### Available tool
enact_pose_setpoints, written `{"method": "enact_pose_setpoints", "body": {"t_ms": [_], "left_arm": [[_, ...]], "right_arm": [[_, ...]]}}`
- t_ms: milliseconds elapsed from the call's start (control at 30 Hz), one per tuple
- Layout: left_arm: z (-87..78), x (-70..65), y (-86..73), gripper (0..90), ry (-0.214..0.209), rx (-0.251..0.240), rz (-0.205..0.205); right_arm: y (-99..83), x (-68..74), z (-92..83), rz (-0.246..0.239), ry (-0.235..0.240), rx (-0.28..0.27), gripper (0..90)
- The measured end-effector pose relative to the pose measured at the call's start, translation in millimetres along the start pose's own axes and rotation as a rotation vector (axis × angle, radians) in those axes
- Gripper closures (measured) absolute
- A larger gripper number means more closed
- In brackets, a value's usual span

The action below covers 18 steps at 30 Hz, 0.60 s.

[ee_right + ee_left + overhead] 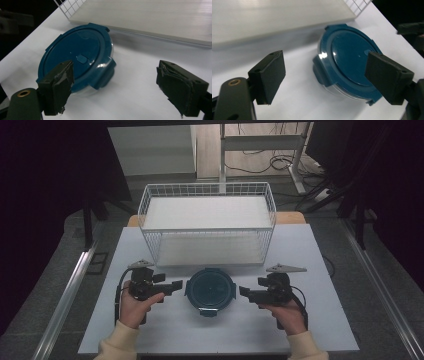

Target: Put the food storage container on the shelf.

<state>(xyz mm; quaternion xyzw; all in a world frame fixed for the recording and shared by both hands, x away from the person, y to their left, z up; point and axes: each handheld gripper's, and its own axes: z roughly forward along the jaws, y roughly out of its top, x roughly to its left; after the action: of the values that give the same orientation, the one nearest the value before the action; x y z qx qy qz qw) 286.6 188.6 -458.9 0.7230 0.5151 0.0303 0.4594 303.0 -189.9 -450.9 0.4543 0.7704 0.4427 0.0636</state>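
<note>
1. While the round container with the blue lid (210, 290) sits on the white worktop (150, 325) just in front of the wire basket (207, 222), the left gripper (176, 287) and right gripper (243, 291) flank it — both with jaws spread and nothing between them.
2. To do this step well, I judge each gripper should come in level at the lid's side tabs, meeting them together so the container does not skid.
3. Keep the pads square to the rim; the clear base looks slippery.
4. Hard to make out: whether the lid clips are latched, and what, if anything, is inside — the base is mostly hidden under the lid.
</note>
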Motion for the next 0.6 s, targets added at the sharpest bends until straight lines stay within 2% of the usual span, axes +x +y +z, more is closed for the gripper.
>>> {"method": "enact_pose_setpoints", "body": {"t_ms": [167, 233, 367, 433, 600], "left_arm": [[9.0, 0.6, -1.1, 16.0, -0.006, 0.022, 0.005], [11.8, 1.1, -0.5, 15.4, -0.022, 0.032, 0.004], [16.9, 4.0, 0.4, 12.2, -0.034, 0.053, -0.021], [18.1, 5.1, 0.4, 11.8, -0.042, 0.053, -0.027], [27.0, 10.8, 0.1, 11.8, -0.089, 0.065, -0.068]], "right_arm": [[-0.2, 1.6, 13.9, 0.006, 0.013, 0.029, 13.4], [0.0, 1.7, 16.4, 0.015, 0.020, 0.035, 13.4], [0.3, 1.6, 16.1, 0.049, 0.038, 0.022, 13.4], [-0.1, 2.5, 15.8, 0.049, 0.036, 0.022, 13.0], [-0.7, 2.4, 22.0, 0.078, 0.037, 0.036, 11.4]]}}
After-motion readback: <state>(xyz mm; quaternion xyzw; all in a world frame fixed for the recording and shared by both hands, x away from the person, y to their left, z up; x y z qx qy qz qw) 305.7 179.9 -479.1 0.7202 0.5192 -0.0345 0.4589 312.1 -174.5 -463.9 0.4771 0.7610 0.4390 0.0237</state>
